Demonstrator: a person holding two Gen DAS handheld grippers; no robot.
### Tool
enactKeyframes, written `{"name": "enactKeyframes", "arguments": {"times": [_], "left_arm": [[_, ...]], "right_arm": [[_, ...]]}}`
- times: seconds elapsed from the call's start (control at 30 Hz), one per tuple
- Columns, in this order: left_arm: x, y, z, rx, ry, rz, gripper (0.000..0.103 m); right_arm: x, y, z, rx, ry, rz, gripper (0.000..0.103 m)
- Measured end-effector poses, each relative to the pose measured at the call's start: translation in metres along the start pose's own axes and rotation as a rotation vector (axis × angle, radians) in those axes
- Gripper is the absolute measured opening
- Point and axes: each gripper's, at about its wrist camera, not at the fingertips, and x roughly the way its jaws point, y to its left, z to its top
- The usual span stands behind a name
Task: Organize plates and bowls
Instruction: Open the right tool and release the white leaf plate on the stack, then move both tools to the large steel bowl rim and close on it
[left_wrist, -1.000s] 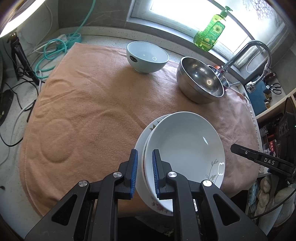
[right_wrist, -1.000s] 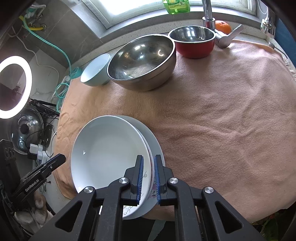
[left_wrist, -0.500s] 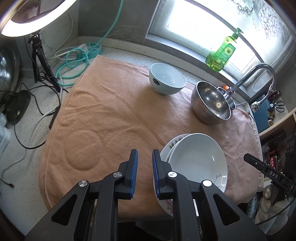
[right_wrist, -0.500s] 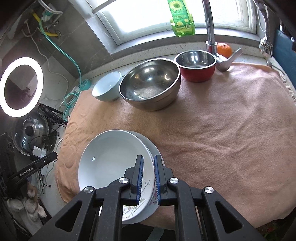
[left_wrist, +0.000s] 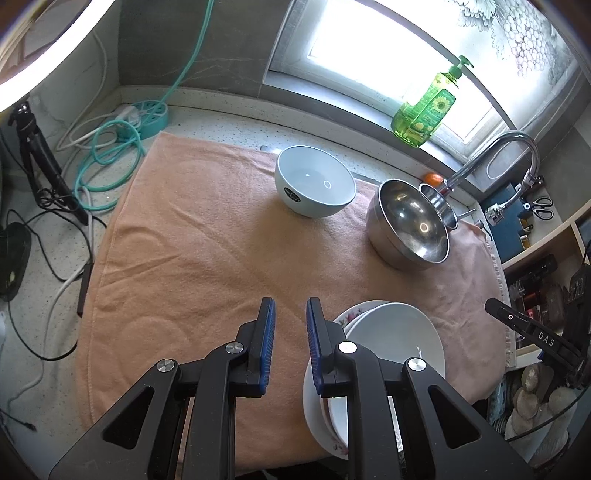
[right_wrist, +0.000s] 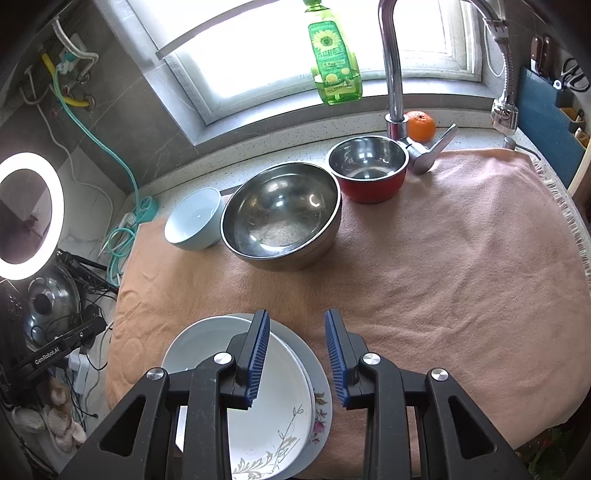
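Jaws on the left gripper (left_wrist: 288, 345) stand slightly apart with only towel showing in the gap; we note they have just been opening a little. In the left wrist view, the two stacked plates (left_wrist: 397, 334) lie just right of the right finger, on the near right part of the peach towel (left_wrist: 207, 258), the plain white one on top of a flowered one. Farther back we see a pale blue bowl (left_wrist: 314, 181) and, right of it, a large steel bowl (left_wrist: 410, 221) with a smaller pan tucked behind it. A green soap bottle (left_wrist: 424, 110) stands on the window sill, a tap (left_wrist: 495, 155) beside it. In the right wrist view, the right gripper (right_wrist: 297, 356) is parted wider, its jaws having just been opening, nothing pinched; its left finger hangs over the plates (right_wrist: 273, 417), its right finger over bare towel (right_wrist: 443, 277). Behind, left to right: blue bowl (right_wrist: 194, 221), steel bowl (right_wrist: 282, 214), red pot (right_wrist: 369, 171), an orange (right_wrist: 420, 125) by the tap (right_wrist: 391, 74).
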Motion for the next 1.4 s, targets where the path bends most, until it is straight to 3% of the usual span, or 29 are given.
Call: {"name": "enactKeyframes", "arguments": {"times": [0.23,0.5,1.03,1.4], "left_arm": [[0.005,-0.016,0.012,0.044,0.007,-0.023,0.016],[0.013,-0.037,0.019,0.016,0.003,-0.023,0.016],[0.045,-0.089,0.036,-0.081,-0.011,0.003,0.016],[0.085,-0.1,0.063,-0.108,0.057,0.0,0.016]], "right_arm": [[-0.001,-0.008,0.009,0.04,-0.014,-0.004,0.028],[0.001,-0.019,0.039,0.004,-0.032,0.01,0.028],[0.049,-0.061,0.1,-0.022,0.098,0.155,0.028],[0.081,-0.067,0.121,-0.02,0.176,0.187,0.028]]}}
